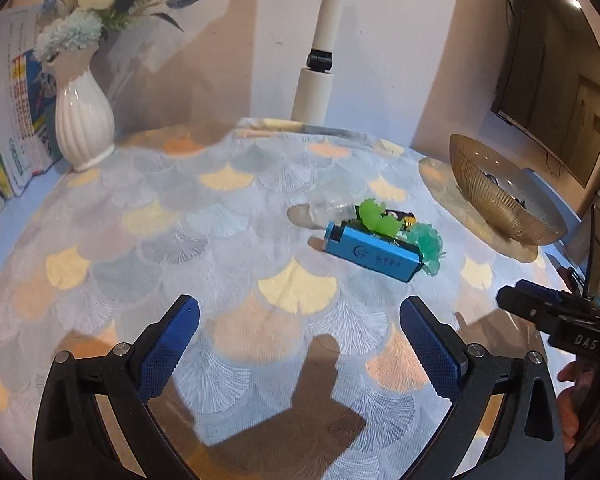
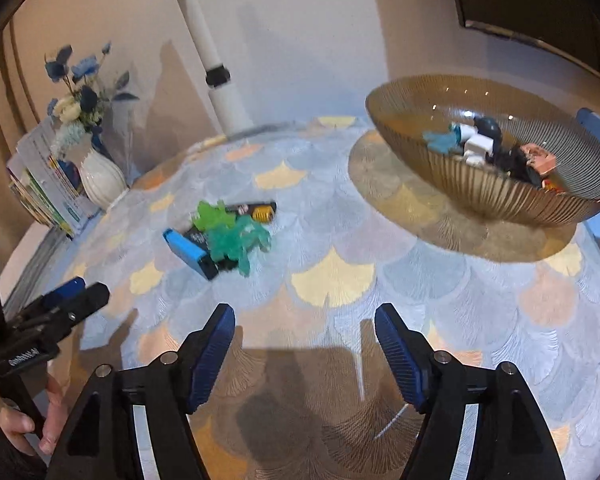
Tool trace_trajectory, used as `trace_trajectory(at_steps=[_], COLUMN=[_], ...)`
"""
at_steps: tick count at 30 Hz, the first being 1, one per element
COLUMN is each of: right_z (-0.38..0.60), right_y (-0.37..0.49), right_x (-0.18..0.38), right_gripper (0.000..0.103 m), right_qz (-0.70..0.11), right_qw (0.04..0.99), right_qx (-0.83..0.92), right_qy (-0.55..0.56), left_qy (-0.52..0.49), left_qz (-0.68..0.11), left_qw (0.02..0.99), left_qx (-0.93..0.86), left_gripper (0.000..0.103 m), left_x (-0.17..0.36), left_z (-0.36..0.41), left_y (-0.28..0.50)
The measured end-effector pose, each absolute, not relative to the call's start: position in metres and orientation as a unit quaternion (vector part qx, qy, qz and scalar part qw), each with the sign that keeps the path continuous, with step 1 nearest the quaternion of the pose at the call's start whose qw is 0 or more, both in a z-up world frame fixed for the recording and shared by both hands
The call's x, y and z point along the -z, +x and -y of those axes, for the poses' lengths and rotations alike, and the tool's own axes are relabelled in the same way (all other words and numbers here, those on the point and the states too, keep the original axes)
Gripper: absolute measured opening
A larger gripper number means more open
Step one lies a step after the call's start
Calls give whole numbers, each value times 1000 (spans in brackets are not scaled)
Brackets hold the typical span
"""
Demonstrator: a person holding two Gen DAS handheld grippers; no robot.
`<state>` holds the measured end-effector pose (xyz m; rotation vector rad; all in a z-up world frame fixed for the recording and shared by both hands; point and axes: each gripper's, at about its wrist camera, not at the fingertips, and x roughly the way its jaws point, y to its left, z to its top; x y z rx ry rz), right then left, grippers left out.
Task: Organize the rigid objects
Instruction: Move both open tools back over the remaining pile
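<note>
Several items already in bowl (image 2: 496, 200); pile (image 2: 224, 236) left on surface (image 2: 332, 280). Left gripper (image 1: 300, 344), right gripper (image 2: 305, 356): fingers spread, empty.

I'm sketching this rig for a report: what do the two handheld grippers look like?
Both match: the left gripper and right gripper have angular matte-black bodies, silver round pivot pins, and jaws faced with blue textured pads. Each black housing carries small white lettering. No cables or sleeves show.
</note>
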<state>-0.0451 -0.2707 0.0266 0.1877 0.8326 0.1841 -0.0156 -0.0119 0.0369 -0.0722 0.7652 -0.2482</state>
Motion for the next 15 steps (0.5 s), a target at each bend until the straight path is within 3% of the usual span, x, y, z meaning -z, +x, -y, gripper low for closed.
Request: trace_trajectory(at_steps=[15], right_z=[250], right_y=[-48], right_x=[-26], right_gripper=[78], right_qz=[-397], right_qw=[913], right_qx=[-87], right_qy=[39], left_qy=[-9], left_qz=[-368], left_qw=[922], left_qx=[120], left_gripper=[101], left_x=[-35], left_z=[22], left_y=[-22])
